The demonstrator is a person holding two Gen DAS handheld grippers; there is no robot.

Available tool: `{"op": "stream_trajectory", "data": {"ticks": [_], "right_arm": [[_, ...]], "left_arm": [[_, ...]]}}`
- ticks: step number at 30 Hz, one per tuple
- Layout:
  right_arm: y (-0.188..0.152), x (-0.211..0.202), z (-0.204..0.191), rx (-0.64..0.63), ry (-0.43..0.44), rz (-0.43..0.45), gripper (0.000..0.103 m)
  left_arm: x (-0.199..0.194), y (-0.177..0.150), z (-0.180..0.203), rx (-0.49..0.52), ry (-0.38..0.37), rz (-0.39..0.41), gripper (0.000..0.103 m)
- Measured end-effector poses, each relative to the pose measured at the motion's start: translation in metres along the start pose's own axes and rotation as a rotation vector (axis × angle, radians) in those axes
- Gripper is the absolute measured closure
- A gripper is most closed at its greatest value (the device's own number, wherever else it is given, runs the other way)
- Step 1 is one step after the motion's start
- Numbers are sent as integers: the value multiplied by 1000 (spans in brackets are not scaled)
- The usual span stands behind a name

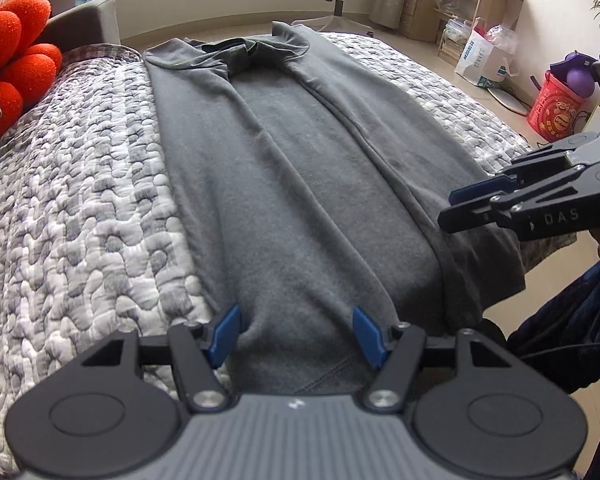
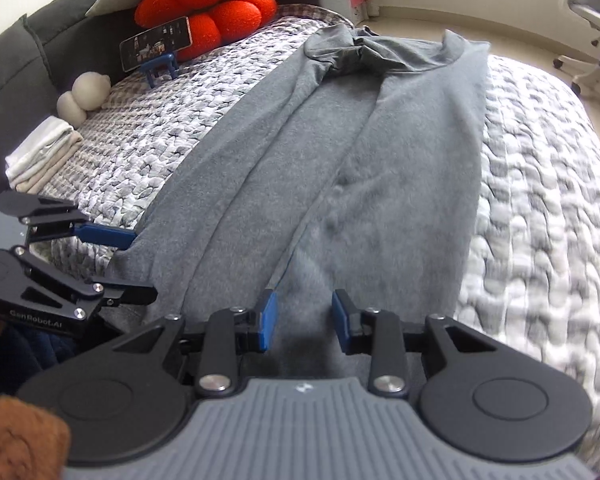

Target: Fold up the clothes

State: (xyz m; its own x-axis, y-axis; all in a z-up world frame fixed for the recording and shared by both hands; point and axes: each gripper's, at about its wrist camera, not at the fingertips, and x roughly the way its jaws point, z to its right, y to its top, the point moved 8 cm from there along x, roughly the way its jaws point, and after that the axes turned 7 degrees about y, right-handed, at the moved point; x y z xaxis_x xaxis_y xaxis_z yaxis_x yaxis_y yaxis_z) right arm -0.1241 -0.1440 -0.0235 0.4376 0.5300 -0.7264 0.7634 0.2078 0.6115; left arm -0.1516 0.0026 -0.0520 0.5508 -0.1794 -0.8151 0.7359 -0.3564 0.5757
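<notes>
grey shirt lying lengthwise on the bed

i see the grey shirt [image 1: 300, 168] on the quilted bed [image 1: 80, 200], both sides folded inward, long axis running away from me, collar far. left tool [image 1: 298, 334] and right tool [image 2: 305, 322] gape over its near hem, gripping nothing.

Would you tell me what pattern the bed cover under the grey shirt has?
The bed cover has a grey-and-white pebble-like quilted pattern, clearest in the right wrist view.
</notes>
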Motion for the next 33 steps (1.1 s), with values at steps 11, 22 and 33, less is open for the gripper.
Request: {"op": "stream_trajectory", "data": {"ticks": [11,22,33], "right_arm": [[-34,-33,15,267,24,99,62],[-79,-36,52,437,61,47,49],[-79,-35,41,418,157,46,88]], "left_arm": [[-14,-23,11,-40,-108,-57,39],[-1,-31,21,-32,-107,-115,39],[-1,-32,21,-48,-121,-121,39]]}}
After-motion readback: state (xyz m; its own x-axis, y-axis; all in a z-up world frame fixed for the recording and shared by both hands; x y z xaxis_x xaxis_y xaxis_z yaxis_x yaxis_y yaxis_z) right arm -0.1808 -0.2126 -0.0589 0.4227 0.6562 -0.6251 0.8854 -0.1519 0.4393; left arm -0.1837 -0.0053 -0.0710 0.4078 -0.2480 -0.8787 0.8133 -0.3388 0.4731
